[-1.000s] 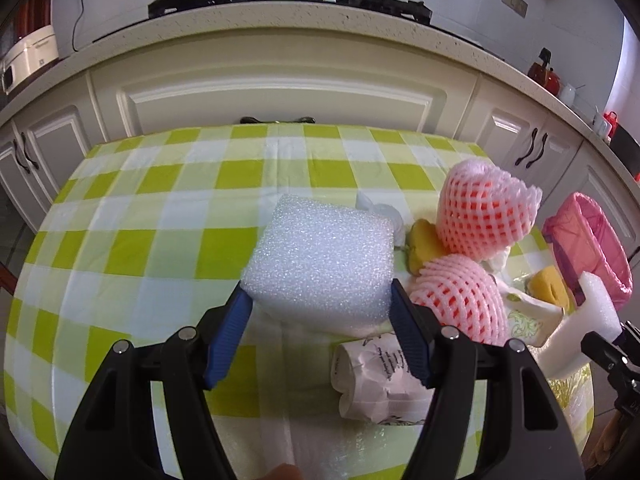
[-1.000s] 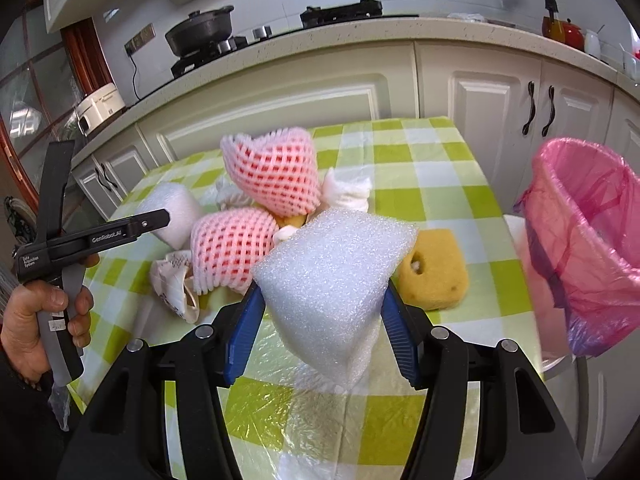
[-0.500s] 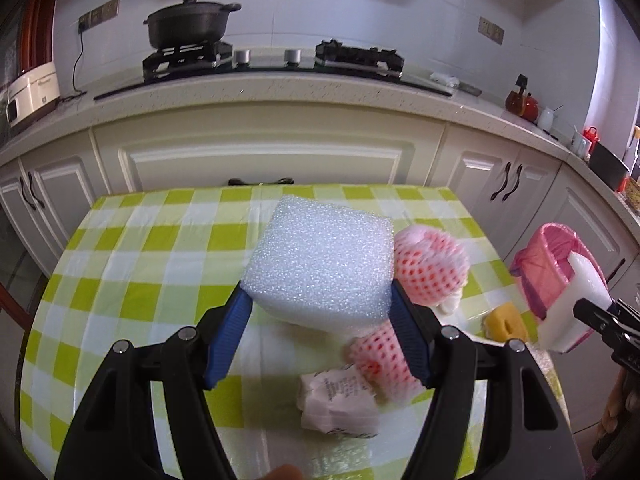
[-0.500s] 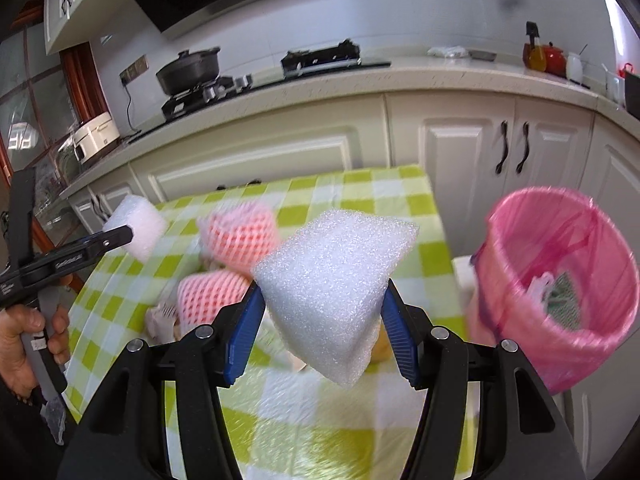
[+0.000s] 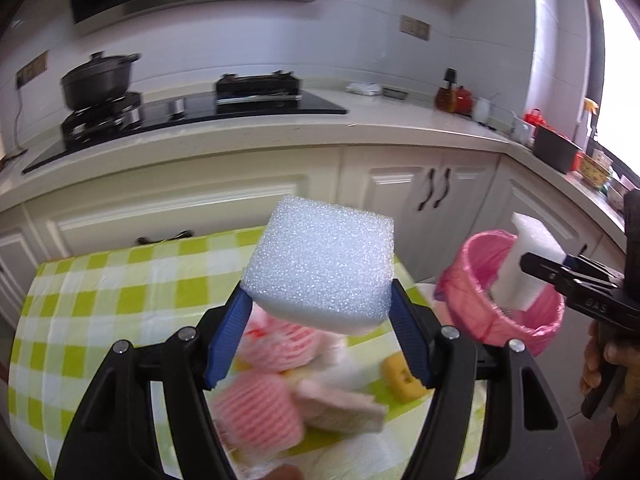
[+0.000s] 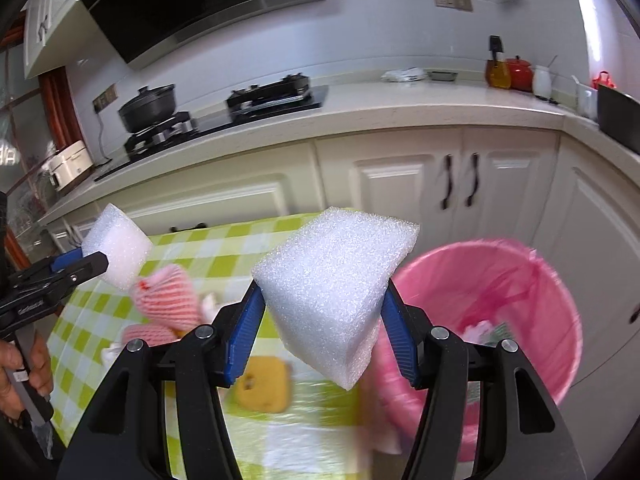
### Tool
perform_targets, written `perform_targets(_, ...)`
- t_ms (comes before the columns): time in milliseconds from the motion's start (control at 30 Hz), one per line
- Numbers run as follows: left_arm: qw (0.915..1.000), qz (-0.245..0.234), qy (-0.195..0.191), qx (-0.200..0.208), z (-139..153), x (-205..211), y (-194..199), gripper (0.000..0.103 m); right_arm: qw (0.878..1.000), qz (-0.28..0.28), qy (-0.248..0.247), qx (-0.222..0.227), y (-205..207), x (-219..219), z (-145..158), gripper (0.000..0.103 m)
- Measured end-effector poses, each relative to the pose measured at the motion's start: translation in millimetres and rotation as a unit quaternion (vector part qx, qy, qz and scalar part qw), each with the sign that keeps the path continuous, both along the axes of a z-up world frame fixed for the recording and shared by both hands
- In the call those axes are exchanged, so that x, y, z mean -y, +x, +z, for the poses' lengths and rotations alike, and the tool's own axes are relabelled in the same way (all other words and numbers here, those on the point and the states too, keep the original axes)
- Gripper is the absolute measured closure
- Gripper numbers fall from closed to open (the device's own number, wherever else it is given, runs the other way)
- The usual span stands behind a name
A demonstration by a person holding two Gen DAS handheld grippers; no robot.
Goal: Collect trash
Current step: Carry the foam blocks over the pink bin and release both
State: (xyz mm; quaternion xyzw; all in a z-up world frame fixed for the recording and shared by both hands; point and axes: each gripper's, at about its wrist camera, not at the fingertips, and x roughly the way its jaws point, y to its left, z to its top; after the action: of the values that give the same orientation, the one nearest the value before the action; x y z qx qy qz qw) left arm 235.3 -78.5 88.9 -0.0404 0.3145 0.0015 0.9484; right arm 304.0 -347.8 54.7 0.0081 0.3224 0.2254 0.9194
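The left claw (image 5: 320,320) is pinching a white foam block (image 5: 320,268) between its blue pads, one pad pressed to each side, and the block is held in the air above the table (image 5: 100,320) with its green-and-white checked cloth. The right claw (image 6: 322,332) grips a second foam block (image 6: 336,284) the same way, this one turned so a corner points down, and it hangs just beside the rim of the pink-lined bin (image 6: 520,280) that stands off the table's end (from the left wrist view that second block shows in front of the bin's mouth, clamped in the other claw).

Below the left claw, on the cloth, lie two pink foam fruit nets (image 5: 260,408), a yellow sponge (image 5: 402,378) and a crumpled pale wrapper (image 5: 340,404), all blurred; the nets and the wrapper are bunched together, the sponge a little apart, nearer the bin. Inside the bin some scraps are visible at the bottom, too smeared to name.

A hand (image 6: 24,372) wraps the handle of the left claw at the left edge of the right wrist view. Behind the table runs a white counter (image 5: 400,132) with a hob and a black pot (image 5: 98,82) on it, and a red kettle (image 6: 519,74) farther along.
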Motion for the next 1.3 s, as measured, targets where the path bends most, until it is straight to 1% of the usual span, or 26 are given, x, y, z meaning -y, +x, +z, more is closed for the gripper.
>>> perform_targets(133, 0.9994, -0.036, 0.003, 0.001, 2.0, 47.4, 25.3, 0.037, 1.000, -0.013, -0.004, 0.003, 14.1, 24.1, 1.8, 0.047)
perform_targets(200, 0.9985, -0.054, 0.002, 0.002, 1.2, 72.5, 39.0, 0.037, 1.000, -0.019, 0.002, 0.001, 21.6, 37.0, 1.9, 0.047)
perform_targets(333, 0.9960, -0.089, 0.003, 0.000, -0.1, 120.6, 64.0, 0.036, 0.999, -0.033, 0.001, 0.000, 37.2, 66.3, -3.4, 0.047)
perform_targets(533, 0.9911, -0.133, 0.004, -0.004, -4.4, 179.0, 92.5, 0.036, 0.998, -0.057, 0.003, -0.011, 57.7, 107.4, -14.6, 0.047)
perform_targets(667, 0.9873, -0.158, -0.003, -0.012, -11.2, 207.1, 110.0, 0.036, 0.998, -0.066, 0.003, -0.018, 69.1, 126.8, -19.9, 0.045)
perform_targets(767, 0.9853, -0.169, -0.007, -0.025, -22.5, 218.1, 122.4, 0.036, 0.997, -0.073, 0.005, -0.021, 77.1, 138.3, -21.1, 0.045)
perform_targets(867, 0.9829, -0.178, -0.025, -0.042, -35.0, 222.6, 134.3, 0.034, 0.997, -0.078, 0.008, -0.027, 84.5, 148.0, -24.0, 0.044)
perform_targets(900, 0.9825, -0.178, -0.028, -0.046, -39.0, 223.2, 138.2, 0.025, 0.996, -0.080, 0.009, -0.030, 86.9, 150.4, -25.5, 0.038)
perform_targets(933, 0.9825, -0.177, -0.029, -0.049, -41.5, 224.7, 142.1, 0.013, 0.996, -0.085, 0.005, -0.027, 88.1, 152.3, -26.5, 0.030)
perform_targets(967, 0.9822, -0.178, -0.028, -0.052, -44.5, 226.4, 146.2, 0.011, 0.996, -0.089, 0.002, -0.025, 88.2, 152.9, -26.7, 0.028)
perform_targets(1033, 0.9825, -0.176, -0.022, -0.058, -47.4, 226.5, 149.5, 0.011, 0.995, -0.093, 0.003, -0.024, 88.6, 155.4, -27.4, 0.028)
perform_targets(1133, 0.9831, -0.173, -0.026, -0.055, -47.7, 220.7, 146.2, 0.011, 0.995, -0.096, 0.007, -0.023, 85.9, 158.7, -28.8, 0.028)
perform_targets(1233, 0.9844, -0.167, -0.023, -0.050, -48.4, 209.6, 138.1, 0.011, 0.995, -0.097, 0.008, -0.021, 79.7, 159.0, -29.1, 0.028)
perform_targets(1300, 0.9854, -0.161, -0.028, -0.048, -47.5, 200.6, 131.7, 0.011, 0.995, -0.094, 0.008, -0.021, 75.6, 157.3, -29.5, 0.028)
